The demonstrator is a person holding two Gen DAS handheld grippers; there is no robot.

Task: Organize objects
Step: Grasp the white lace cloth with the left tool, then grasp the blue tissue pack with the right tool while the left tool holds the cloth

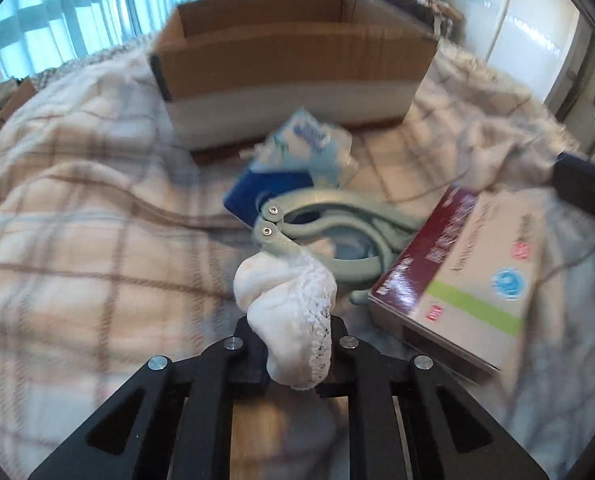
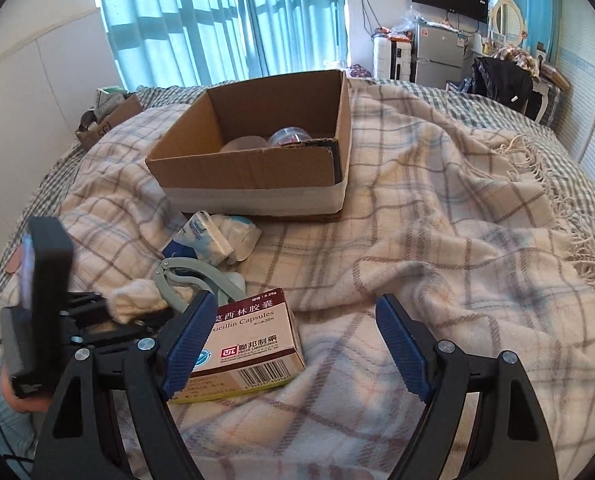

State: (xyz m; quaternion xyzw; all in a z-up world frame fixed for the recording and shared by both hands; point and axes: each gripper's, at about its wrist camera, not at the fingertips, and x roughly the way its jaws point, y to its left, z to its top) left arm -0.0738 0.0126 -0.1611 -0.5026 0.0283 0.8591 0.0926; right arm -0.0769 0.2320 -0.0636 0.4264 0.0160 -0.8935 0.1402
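My left gripper (image 1: pixel 293 354) is shut on a white lace-trimmed sock (image 1: pixel 289 308), held just above the blanket; it also shows in the right wrist view (image 2: pixel 135 300). Beyond it lie a grey-green clamp (image 1: pixel 329 228), a blue-and-white tissue pack (image 1: pixel 297 152) and a capsule box (image 1: pixel 465 280). An open cardboard box (image 2: pixel 253 160) stands further back with a few items inside. My right gripper (image 2: pixel 293 348) is open and empty, its left finger (image 2: pixel 189 344) over the capsule box (image 2: pixel 253 340).
A plaid blanket (image 2: pixel 437 220) covers the bed, with a fringe at the right. A small carton (image 2: pixel 109 114) sits at the bed's far left. Curtains, a fridge (image 2: pixel 437 54) and a dresser stand behind.
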